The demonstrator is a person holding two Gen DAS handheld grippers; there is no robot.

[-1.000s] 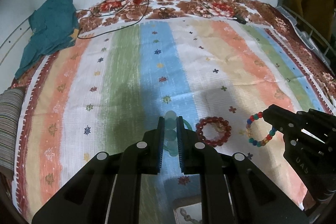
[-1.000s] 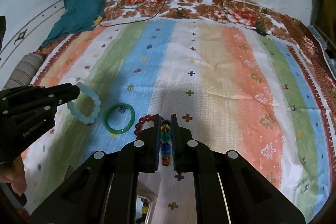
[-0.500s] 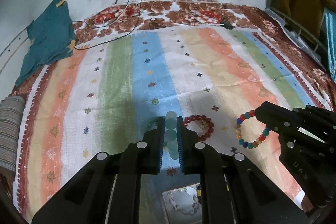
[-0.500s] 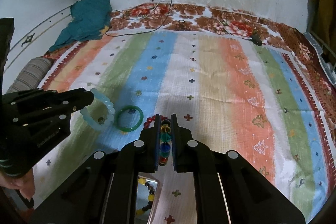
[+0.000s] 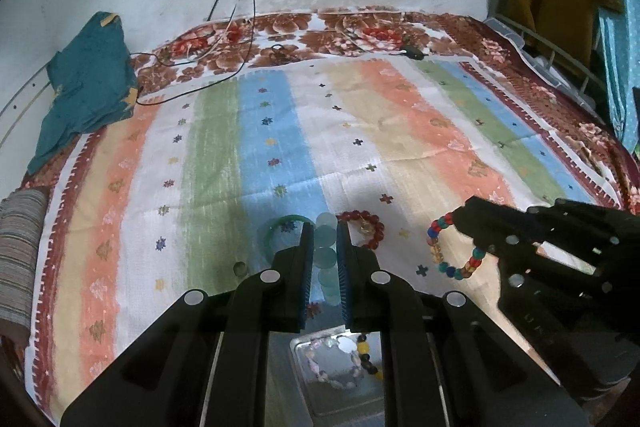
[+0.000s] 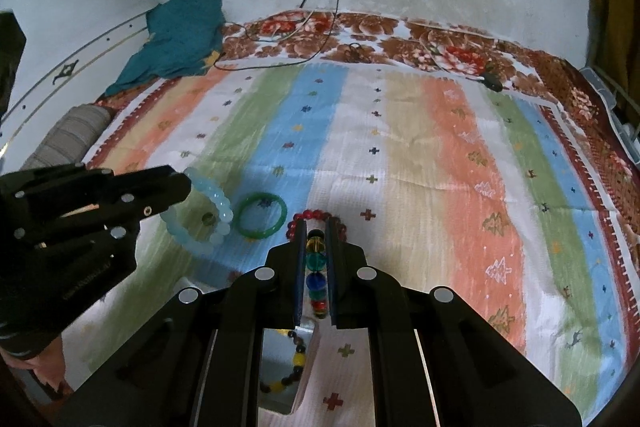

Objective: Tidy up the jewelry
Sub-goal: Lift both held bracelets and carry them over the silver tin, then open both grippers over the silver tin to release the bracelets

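My left gripper [image 5: 325, 227] is shut on a pale blue bead bracelet [image 5: 326, 255] and holds it above the striped bedspread; the bracelet also shows in the right wrist view [image 6: 208, 215]. My right gripper [image 6: 316, 223] is shut on a multicolour bead bracelet [image 6: 316, 279], which also shows in the left wrist view [image 5: 452, 247]. A green bangle [image 6: 262, 215] and a red bead bracelet [image 5: 366, 223] lie on the bedspread just ahead of both grippers. A metal tray [image 5: 320, 391] below the left gripper holds a pale bead bracelet [image 5: 332, 363] and a yellow-and-black one [image 6: 296, 359].
The striped bedspread [image 6: 400, 147] covers the bed. A teal cloth [image 6: 180, 31] lies at the back left, cables [image 6: 280, 35] run from a wall socket, and a striped bolster [image 6: 68, 139] lies at the left edge. A wire rack [image 5: 560, 55] stands at the right.
Both grippers have drawn back and risen with their bracelets, so more of the wall and the tray beneath comes into view. The green bangle and red bracelet stay on the bedspread.
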